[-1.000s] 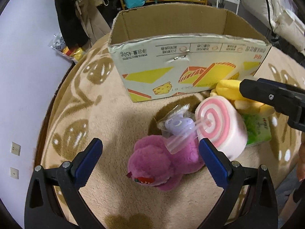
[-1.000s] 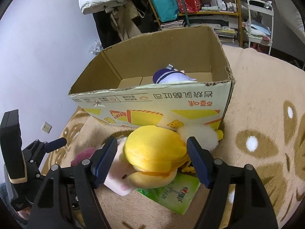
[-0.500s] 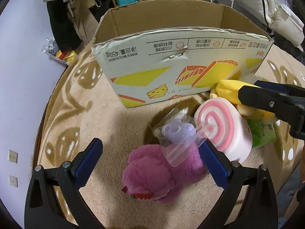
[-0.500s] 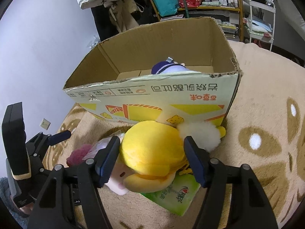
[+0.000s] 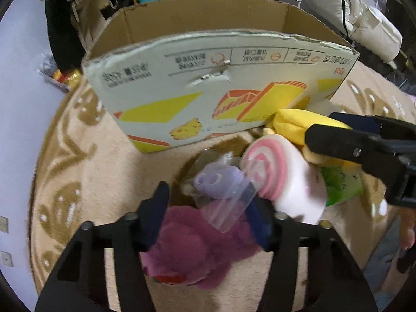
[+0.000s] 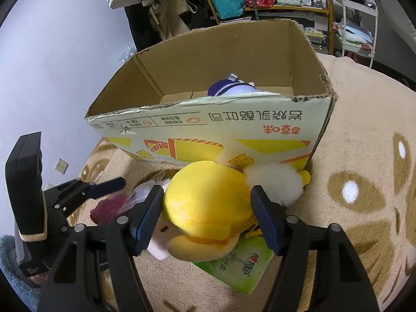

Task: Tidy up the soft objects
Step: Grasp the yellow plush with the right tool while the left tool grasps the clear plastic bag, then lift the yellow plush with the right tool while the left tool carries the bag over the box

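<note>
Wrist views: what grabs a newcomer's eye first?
The big printed cardboard box, open-topped on the beige rug, with a purple plush already inside. Right in front, the right gripper straddles a bright yellow plush, while the left gripper closes around a magenta plush beside a pink swirl cushion.

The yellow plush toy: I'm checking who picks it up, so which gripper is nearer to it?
Right. The right gripper has its fingers on both sides of the yellow plush toy; the left gripper straddles the purple plush toy beside it.
</note>
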{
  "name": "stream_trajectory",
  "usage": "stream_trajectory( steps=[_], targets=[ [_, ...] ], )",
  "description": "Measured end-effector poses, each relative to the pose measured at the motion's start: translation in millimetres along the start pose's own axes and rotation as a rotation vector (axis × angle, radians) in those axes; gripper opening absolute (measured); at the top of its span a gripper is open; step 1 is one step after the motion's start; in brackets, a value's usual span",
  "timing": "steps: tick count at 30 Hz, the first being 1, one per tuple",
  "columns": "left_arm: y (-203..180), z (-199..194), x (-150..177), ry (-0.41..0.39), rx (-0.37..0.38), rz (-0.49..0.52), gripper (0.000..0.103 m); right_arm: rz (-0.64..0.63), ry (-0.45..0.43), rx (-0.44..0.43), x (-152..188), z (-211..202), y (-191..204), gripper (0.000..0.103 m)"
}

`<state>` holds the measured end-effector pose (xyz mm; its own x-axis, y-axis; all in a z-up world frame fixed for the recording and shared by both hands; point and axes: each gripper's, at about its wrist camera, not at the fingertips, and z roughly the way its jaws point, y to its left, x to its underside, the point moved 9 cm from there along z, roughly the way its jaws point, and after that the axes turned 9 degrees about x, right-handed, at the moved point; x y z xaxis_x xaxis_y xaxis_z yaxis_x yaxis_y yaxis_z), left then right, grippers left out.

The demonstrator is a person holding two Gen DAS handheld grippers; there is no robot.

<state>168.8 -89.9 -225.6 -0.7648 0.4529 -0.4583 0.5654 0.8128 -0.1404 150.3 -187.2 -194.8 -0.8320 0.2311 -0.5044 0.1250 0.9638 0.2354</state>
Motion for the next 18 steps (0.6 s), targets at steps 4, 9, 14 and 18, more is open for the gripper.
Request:
stream_trajectory(
  steps=[4,9,14,18],
  targets=[
    [3.6,4.7,-0.7,0.006,0.015,-0.028,0.039,-0.019,0.005,0.011,1.4,2.8,0.9,0.072],
    [9.0,4.8,-2.7,-0.001,0.031,-0.068,0.031,-0.024,0.003,0.013,0.2,1.8,-0.2,0.072],
    [12.9,4.7,-5.2,-0.008,0.024,-0.079,0.024,-0.037,0.008,0.001,-0.9,4.1,1.2,0.065],
    [19.2,4.0,-6.8,-0.013,0.028,-0.096,0.022,-0.029,0.013,-0.013,-1.5,7.1,-0.2,0.063]
  ],
)
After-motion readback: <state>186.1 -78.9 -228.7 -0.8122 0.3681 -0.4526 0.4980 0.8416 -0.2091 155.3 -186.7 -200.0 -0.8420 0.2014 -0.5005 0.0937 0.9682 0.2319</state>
